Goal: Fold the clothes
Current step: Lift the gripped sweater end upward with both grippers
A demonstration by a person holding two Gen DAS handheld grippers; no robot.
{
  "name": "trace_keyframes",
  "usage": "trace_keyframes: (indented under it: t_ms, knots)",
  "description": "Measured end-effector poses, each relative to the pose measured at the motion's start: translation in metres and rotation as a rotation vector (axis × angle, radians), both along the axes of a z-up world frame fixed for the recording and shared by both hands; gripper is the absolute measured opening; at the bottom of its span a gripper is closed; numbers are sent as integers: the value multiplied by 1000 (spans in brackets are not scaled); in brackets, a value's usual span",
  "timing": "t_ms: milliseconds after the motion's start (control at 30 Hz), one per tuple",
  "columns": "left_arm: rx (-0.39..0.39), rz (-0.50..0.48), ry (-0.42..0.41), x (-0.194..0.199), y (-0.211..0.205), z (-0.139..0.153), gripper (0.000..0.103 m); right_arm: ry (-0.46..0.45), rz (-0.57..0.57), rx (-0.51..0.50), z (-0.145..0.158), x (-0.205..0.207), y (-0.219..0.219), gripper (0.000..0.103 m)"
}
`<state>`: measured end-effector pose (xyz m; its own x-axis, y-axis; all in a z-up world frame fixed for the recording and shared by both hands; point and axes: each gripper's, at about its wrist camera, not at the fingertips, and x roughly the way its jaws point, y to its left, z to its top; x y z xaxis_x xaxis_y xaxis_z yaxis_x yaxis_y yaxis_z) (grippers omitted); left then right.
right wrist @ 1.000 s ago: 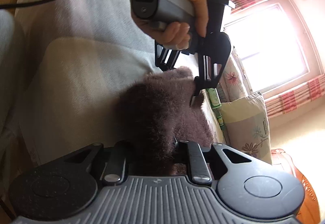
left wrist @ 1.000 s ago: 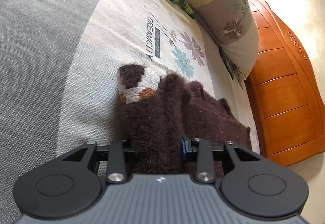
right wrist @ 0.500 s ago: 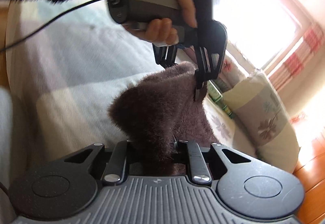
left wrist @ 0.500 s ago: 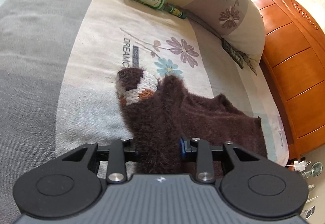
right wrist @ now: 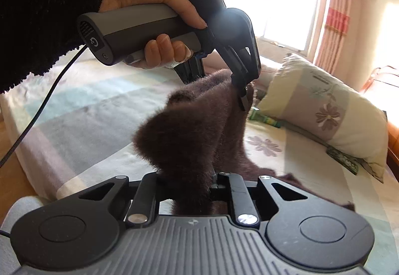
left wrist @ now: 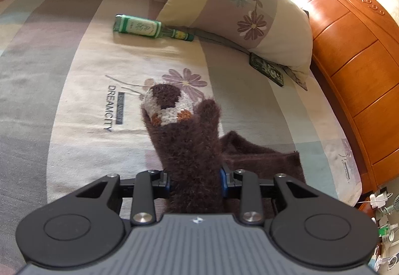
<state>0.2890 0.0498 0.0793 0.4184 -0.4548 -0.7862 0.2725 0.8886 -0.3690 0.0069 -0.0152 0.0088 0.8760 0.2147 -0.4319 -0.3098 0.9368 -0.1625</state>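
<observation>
step: fold lift | both tools point(left wrist: 195, 181) point(right wrist: 185, 184) clamp brown sweater point(left wrist: 184, 140) above bed point(left wrist: 74, 100) | next: carry edge across, lay flat

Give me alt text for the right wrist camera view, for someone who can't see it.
Two handheld grippers lift a fuzzy brown garment above a striped bed: the right gripper clamps it in the foreground, and the left gripper, held in a hand, pinches its upper edge. A floral pillow and bright window sit behind.

Home bedroom: bed w/ floral sheet point(left wrist: 74, 70), pillow point(left wrist: 239, 13), wood headboard point(left wrist: 354, 50), curtained window point(right wrist: 274, 0).
</observation>
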Motion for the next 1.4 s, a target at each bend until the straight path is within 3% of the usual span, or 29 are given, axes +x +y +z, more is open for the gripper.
trace_keyframes:
  t_ms: [333,500,700,1000,1400]
  knots:
    - [39,-113,-28,-15,-109,27,32,-8,-116,134,11,-17,-93,19]
    - [70,-168,-10,-17,-166,20,32,22,-173,218,3,-20,-141,19]
    - [107,-225,39,-17,-219,7,32,43,-225,240,-11,-22,-178,19]
    - [141,-267,101,-14,-266,-21,32,84,-276,282,-33,-24,-211,19]
    - [204,-319,167,-11,-312,-64,33,174,-333,447,-59,-25,-248,19]
